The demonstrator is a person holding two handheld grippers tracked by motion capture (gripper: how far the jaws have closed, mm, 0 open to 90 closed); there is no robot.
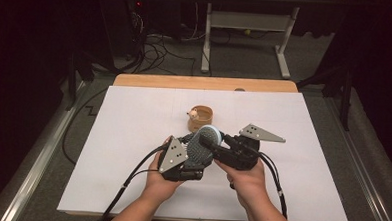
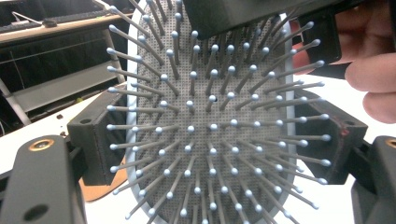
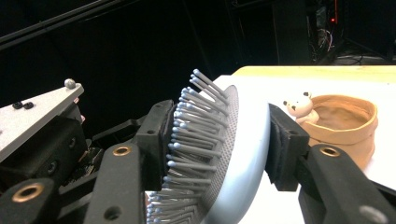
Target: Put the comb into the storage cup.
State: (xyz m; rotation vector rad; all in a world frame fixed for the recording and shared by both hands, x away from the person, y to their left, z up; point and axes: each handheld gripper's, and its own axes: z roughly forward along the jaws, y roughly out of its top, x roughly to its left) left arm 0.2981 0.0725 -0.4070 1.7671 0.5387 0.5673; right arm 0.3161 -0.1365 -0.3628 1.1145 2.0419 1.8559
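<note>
A: Closest to lens: bristles of hairbrush [image 2: 210, 135], pad side on, in left gripper view. Where exactly?

B: Up off the table [image 1: 132, 138], mid-air, approx. centre-front, betw. both hands. Well short of the tan bowl [image 1: 200, 119] w/ small bear figure on its rim.

A: Left gripper [image 2: 212, 144], state?

B: Clamped on brush head, edge to edge: one jaw at each side of pale rim, set wide to span the head. Left hand [image 1: 163, 181] underneath, bearing it.

A: And right gripper [image 3: 219, 140]?

B: Also clamped on same head, but front to back: one pad into bristle tips, other flat on smooth blue back. No gap visible either side in right gripper view. Comes in across top of head in left gripper view, right hand [image 1: 248, 180] behind it.

A: So, progress?

B: Looks like a hand-over, left to right, abt. halfway. Done: brush lifted, second grip on. Left to do, prob.: open left jaws, draw left away, then carry w/ right. Maybe to bowl, can't confirm destination.

A: Bowl contents?

B: Nothing seen inside from right gripper view; bear perched at near rim. Brush handle hidden, can't tell which way.

A: Risk?

B: Bristle-side pad = springy seat; could twist after left release. Worth checking for firm hold first.
</note>
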